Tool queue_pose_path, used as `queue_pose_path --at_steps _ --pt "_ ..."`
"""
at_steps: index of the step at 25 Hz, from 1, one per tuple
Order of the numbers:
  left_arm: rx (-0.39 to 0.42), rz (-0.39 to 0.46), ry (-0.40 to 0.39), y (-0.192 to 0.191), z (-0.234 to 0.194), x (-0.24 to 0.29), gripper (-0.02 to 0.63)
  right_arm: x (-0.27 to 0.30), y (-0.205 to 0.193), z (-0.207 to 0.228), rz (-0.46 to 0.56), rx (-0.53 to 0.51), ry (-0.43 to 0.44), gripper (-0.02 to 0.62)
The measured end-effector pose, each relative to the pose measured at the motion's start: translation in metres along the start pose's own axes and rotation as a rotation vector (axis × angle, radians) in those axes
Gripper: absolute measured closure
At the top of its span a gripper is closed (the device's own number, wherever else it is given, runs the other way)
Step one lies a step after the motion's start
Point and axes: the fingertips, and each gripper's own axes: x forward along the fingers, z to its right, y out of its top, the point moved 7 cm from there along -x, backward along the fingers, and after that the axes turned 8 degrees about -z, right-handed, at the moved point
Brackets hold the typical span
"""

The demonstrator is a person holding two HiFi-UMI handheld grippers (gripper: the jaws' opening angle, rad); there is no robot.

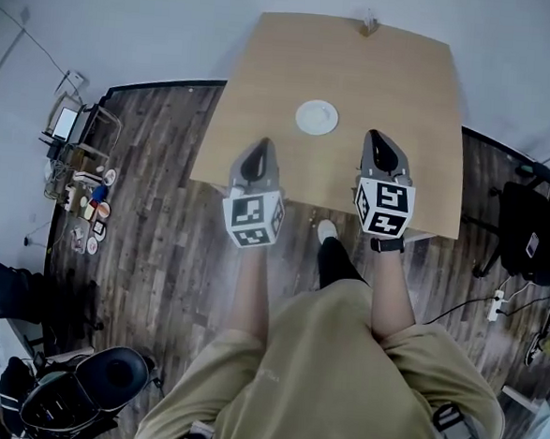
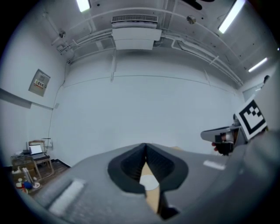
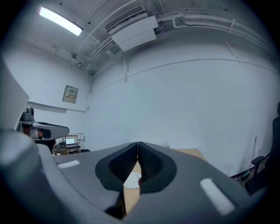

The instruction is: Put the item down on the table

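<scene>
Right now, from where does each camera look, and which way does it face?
Head view: on the person's head, steeply down at table and plate; forearms, torso, left hand-held gripper and right hand-held gripper show.
Left gripper view: along its shut jaws toward the wall; right hand-held gripper at right.
Right gripper view: likewise; left hand-held gripper at left.
Shared: all see the plate.

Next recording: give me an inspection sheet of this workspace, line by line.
Surface: tan table.
Job's things: white plate lying flat on the table, apart from both tongs.
Clutter: small object at the table's far edge, too small to tell.
Grippers: left tongs and right tongs both shut, nothing between them, over the table's near edge.
Cables: power strip with cords on the floor, right side.
Surroundings: wood floor, laptop desk at left, black chair.
</scene>
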Motion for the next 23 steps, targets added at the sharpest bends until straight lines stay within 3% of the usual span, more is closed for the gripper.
queue_pose_path --at_steps 10,17,23 --pt "0.016 0.023 0.022 0.006 -0.003 -0.033 0.603 -0.036 0.004 0.000 -0.006 -0.014 -0.021 0.588" --pt "-0.052 0.082 0.001 0.020 -0.011 -0.041 0.603 -0.037 -0.006 -0.008 -0.011 -0.030 -0.014 0.588" --pt "-0.071 0.043 -0.027 0.004 -0.007 -0.028 0.604 -0.027 -0.006 -0.001 -0.019 -0.040 -0.008 0.588"
